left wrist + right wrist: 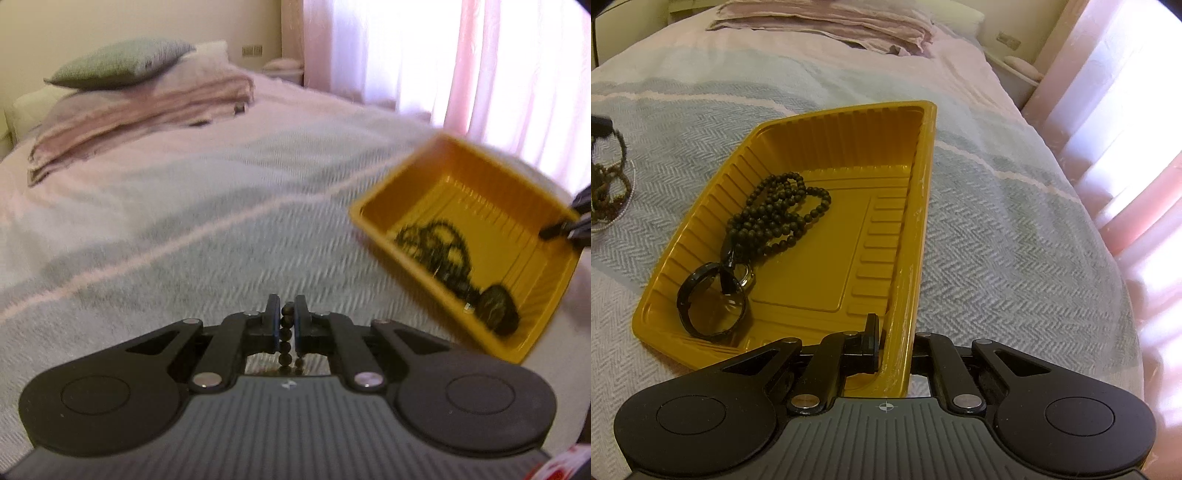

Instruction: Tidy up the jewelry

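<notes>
In the left wrist view, the left tool (287, 317) is seen at lower centre, clenched on a strand of dark beads (286, 334) that hangs between its pads above the bed (155, 206). A yellow tray (384, 214) is seen blurred at the right, with a dark beaded necklace (436, 247) in it. The right tool (569, 229) is glimpsed at the tray's right edge.

In the right wrist view, the right tool (892, 339) is shown at lower centre, clamped on the tray's near right wall (916, 236). A black bead necklace (775, 218) and a black ring-shaped piece (713, 302) lie in the tray's left half. More beaded jewelry (609, 184) is seen at the left edge, on the bed (1015, 240).
</notes>
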Motion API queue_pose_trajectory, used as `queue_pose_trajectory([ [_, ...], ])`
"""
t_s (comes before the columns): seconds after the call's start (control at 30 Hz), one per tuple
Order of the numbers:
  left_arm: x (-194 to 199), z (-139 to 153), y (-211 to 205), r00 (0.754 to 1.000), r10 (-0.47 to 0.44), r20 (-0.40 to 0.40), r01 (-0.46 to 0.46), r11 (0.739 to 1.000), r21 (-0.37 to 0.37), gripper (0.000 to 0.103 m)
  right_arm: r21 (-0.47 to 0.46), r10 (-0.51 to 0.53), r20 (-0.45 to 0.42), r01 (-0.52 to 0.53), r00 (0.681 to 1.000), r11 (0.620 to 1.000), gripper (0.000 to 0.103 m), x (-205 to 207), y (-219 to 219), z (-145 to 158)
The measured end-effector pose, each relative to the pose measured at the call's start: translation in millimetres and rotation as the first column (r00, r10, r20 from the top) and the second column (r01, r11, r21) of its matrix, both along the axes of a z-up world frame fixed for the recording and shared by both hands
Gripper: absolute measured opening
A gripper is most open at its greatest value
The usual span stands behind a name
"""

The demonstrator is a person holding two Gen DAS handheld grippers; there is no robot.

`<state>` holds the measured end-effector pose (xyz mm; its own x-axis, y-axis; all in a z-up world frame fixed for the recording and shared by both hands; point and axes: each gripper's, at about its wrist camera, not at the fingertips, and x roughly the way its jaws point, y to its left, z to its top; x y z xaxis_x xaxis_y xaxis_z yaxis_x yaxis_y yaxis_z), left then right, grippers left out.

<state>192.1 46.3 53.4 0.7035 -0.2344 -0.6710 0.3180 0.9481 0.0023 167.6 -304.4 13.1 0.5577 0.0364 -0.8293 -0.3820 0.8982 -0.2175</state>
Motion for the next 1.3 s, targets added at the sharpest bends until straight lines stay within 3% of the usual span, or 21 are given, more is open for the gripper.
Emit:
queue_pose_trajectory([
  [0.37,2,47,-42,0.991,-0.113,0.065,0.118,0.990,-0.079,0.006,-0.005,-0.014,0.005,0.014,1.000,1.000,0.007,-4,3,1],
  [0.67,8,65,-100,0.968,-0.235,0.085,0.245,0.961,-0.131,0.006,-0.006,-0.011,0.006,0.011,1.000,1.000,0.007,-4,3,1],
  [0.97,14,42,-152,0.937,-0.348,0.027,0.346,0.916,-0.203,0.006,-0.004,-0.011,0.005,0.011,1.000,1.000,0.007,-4,3,1],
  [1.3,18,7,-177,0.926,-0.374,-0.058,0.354,0.910,-0.217,0.006,0.000,-0.012,0.005,0.012,1.000,1.000,0.007,-3,2,0],
])
